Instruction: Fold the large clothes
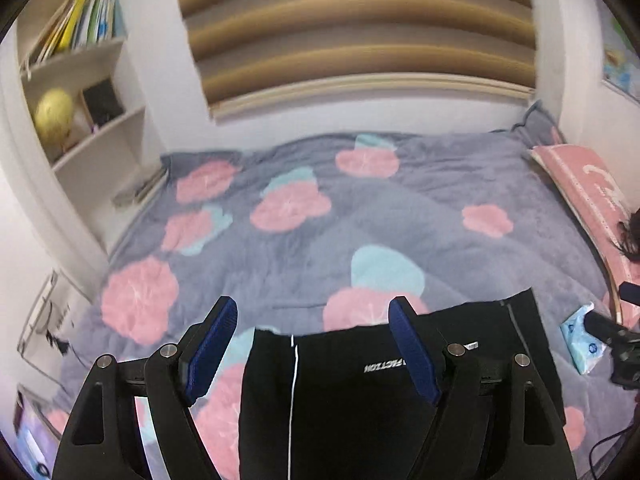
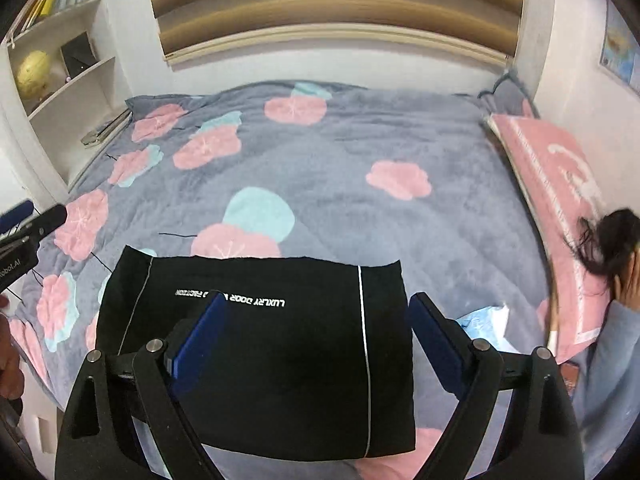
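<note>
A black garment point(image 2: 260, 340) with thin white stripes and white lettering lies folded into a flat rectangle at the near edge of the bed. In the left wrist view the same garment point(image 1: 340, 400) fills the lower middle. My left gripper point(image 1: 312, 304) hangs above its left part, open, with nothing between the blue pads point(image 1: 212, 344). My right gripper point(image 2: 318, 300) hovers over the garment's middle, open too, clear of the cloth. Each gripper also shows at the edge of the other view: the left gripper point(image 2: 36, 220) at far left, the right gripper point(image 1: 612, 328) at far right.
The bed wears a grey blanket point(image 2: 360, 152) with pink and teal flowers. A pink pillow point(image 2: 552, 168) lies along its right side, with a blue tissue pack point(image 2: 484, 320) near it. A person with dark hair point(image 2: 608, 240) sits at the right. White bookshelves point(image 1: 80, 80) stand on the left.
</note>
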The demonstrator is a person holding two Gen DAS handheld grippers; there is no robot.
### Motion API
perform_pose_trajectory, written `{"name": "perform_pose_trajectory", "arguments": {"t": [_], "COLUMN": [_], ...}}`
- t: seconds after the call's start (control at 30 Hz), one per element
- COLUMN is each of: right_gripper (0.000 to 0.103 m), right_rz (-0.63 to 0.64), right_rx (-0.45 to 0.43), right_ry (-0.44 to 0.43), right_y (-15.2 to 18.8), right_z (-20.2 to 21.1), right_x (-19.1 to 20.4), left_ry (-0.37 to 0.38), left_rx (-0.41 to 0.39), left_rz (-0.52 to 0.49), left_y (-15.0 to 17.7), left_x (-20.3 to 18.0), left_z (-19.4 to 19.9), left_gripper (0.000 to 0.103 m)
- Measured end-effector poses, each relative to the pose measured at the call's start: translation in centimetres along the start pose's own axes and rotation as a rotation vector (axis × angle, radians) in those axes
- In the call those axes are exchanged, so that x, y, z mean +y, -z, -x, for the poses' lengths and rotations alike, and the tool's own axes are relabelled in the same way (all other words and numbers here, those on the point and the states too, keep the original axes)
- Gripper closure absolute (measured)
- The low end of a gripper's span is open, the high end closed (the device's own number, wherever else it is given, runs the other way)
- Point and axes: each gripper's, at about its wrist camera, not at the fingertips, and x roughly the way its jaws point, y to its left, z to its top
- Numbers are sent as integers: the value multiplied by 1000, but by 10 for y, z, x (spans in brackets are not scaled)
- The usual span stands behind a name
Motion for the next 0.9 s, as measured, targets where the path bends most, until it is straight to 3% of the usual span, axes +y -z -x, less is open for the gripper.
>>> {"name": "perform_pose_trajectory", "arguments": {"t": [0.13,0.2,0.27,0.47,0.7,0.9], "right_gripper": [9,9,9,9,9,9], "right_rz": [-61,-59,-39,9,4,4], "right_rx": [42,67,81,54,124,123], "right_ry": [9,18,17,39,13,13], "right_y": [12,20,24,21,25,26], "right_z": [5,1,-3,-1,-17,-16], "right_x": [8,16,20,26,26,26], "left_ry": [54,118,133,108,80,68], "left_rx": [15,16,14,9,25,55], "left_rz": [23,52,46,8,1,20], "left_y": [-5,-3,-3,0,3,7], "left_x": [-4,-4,-6,-14,-13,-8], "left_z": [21,29,32,31,24,18], "left_gripper": [24,24,24,24,24,24]}}
